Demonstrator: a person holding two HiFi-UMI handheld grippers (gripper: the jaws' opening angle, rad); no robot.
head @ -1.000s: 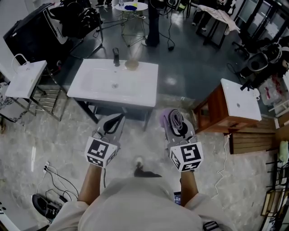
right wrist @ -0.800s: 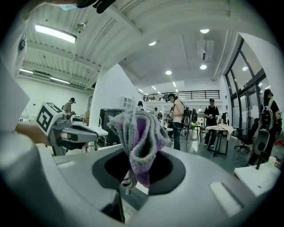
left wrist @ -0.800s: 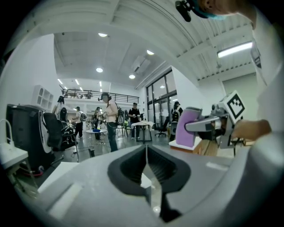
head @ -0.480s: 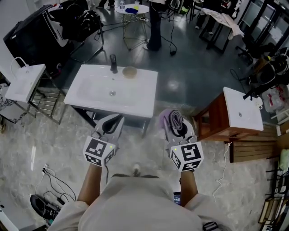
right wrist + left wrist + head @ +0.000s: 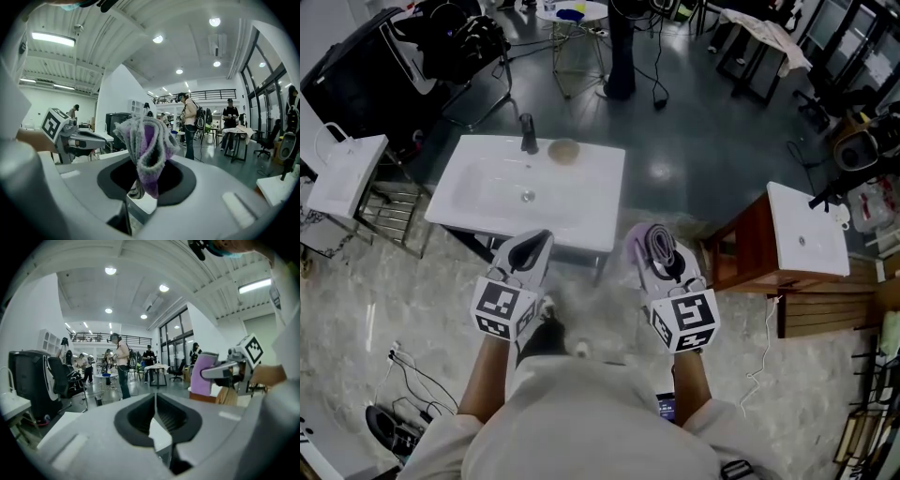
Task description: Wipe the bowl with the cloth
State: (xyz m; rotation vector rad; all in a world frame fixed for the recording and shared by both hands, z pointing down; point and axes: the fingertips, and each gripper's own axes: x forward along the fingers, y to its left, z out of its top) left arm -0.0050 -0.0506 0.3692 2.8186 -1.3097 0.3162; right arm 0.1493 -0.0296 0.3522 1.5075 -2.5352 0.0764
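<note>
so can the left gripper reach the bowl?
Likely not yet: left gripper, jaws just closing, empty, hangs at the sink, near side; the bowl sits at its far edge beside the faucet. Nothing blocks it.

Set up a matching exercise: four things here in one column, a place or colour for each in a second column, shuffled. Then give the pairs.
1. cloth
2. bowl
3. sink
4. wooden cabinet

A. brown sides, white top, at the head view's right
B. purple, clamped in the right gripper
C. white, ahead of the person
D. on the far rim, beside the faucet

Pairs: 1-B, 2-D, 3-C, 4-A
</note>
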